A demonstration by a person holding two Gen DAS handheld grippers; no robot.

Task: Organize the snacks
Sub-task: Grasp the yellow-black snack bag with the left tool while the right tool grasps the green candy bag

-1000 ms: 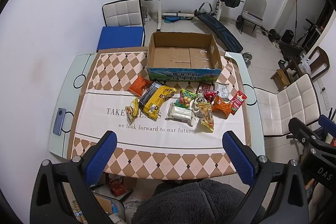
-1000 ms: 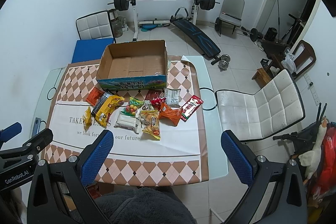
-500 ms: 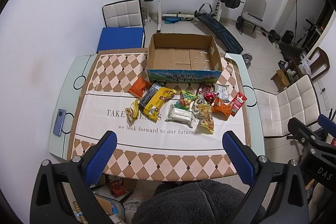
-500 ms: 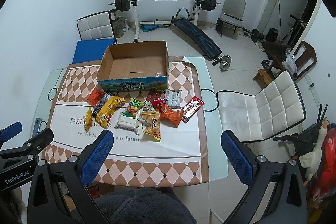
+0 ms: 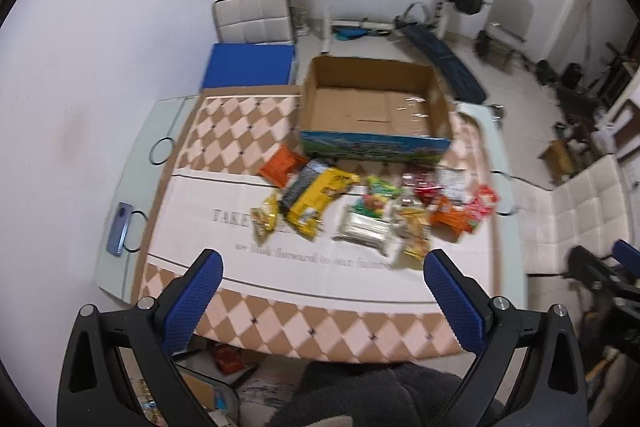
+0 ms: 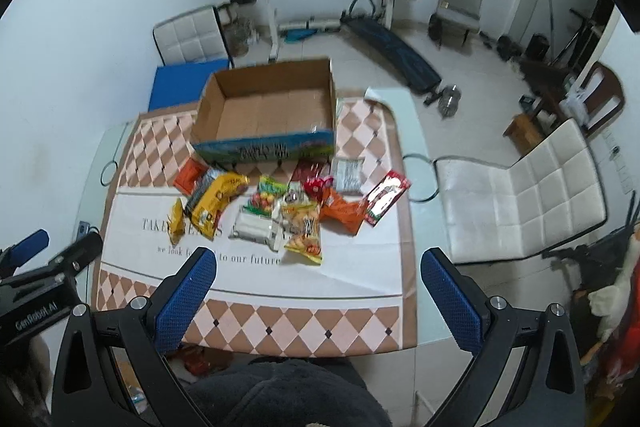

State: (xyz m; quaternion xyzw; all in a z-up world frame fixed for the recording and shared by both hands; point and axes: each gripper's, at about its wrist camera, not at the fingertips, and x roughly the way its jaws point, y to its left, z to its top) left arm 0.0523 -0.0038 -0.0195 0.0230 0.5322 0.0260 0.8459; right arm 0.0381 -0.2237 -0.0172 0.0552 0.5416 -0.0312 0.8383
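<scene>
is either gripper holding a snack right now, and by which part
Nothing is held. The left gripper and the right gripper are both open and empty above the near table edge; the snacks lie loose in front of the cardboard box.

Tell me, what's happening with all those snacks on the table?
A person holds two grippers above the table, the left gripper and the right gripper, both open and holding nothing. The snack packets lie in a heap on the tablecloth, just in front of an empty cardboard box. No snack is in the box yet.
</scene>
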